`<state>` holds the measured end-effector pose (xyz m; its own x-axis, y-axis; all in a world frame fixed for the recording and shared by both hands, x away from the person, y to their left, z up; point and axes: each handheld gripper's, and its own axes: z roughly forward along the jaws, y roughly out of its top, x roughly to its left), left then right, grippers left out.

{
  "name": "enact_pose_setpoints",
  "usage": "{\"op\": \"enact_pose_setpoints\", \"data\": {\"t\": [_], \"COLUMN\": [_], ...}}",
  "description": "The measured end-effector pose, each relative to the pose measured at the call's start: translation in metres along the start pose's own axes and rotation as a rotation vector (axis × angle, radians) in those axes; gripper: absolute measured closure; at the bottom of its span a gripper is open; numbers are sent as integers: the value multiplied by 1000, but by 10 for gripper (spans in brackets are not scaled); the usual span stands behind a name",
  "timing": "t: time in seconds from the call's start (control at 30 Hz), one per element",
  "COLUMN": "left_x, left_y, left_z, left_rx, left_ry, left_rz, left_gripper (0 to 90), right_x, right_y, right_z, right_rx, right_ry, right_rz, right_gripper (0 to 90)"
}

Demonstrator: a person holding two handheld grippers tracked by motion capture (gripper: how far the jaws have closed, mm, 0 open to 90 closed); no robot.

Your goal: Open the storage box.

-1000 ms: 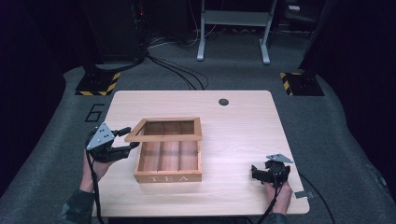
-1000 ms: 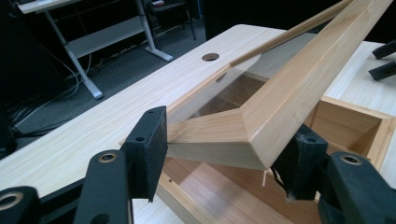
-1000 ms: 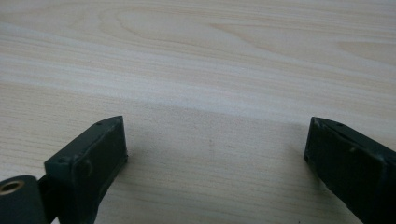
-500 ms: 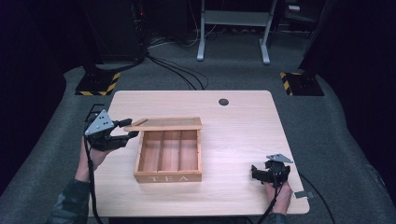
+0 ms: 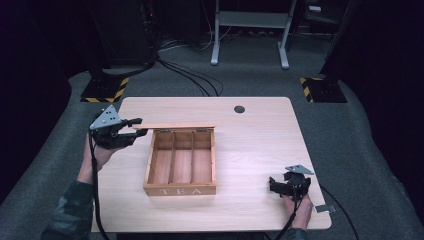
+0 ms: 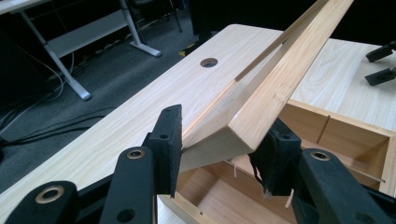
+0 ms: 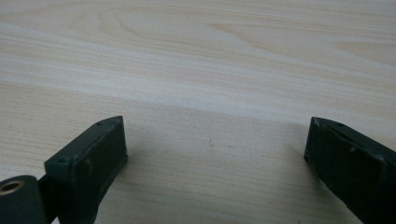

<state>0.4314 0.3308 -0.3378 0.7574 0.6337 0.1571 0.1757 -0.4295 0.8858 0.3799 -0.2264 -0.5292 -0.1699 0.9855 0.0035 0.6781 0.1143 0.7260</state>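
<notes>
Left gripper [image 5: 131, 134] has swung the tea box [image 5: 181, 162] lid [image 5: 175, 127] further upright.

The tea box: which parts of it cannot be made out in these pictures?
- Tea box, high view: lid is edge-on, so its faces are hidden.
- Left gripper view: the fingers and lid cover most compartments; the front wall is cut off.
- Hinges: too small to tell.

Camo sleeve [image 5: 70, 210], black hand-held grippers w/ grey triangular plates, black cables
</notes>
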Motion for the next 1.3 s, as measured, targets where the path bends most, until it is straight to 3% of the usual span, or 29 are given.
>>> {"op": "enact_pose_setpoints", "data": {"t": [0.7,1.3], "left_x": [37,44], "left_y": [25,30], "left_z": [12,15], "left_rx": [32,38], "left_ry": [-43,-44], "left_rz": [-33,-35], "left_gripper": [631,640], "right_x": [0,0], "right_y": [0,0], "right_z": [0,0], "right_rx": [-2,0], "right_ry": [2,1], "right_rz": [0,1], "right_gripper": [52,51]}}
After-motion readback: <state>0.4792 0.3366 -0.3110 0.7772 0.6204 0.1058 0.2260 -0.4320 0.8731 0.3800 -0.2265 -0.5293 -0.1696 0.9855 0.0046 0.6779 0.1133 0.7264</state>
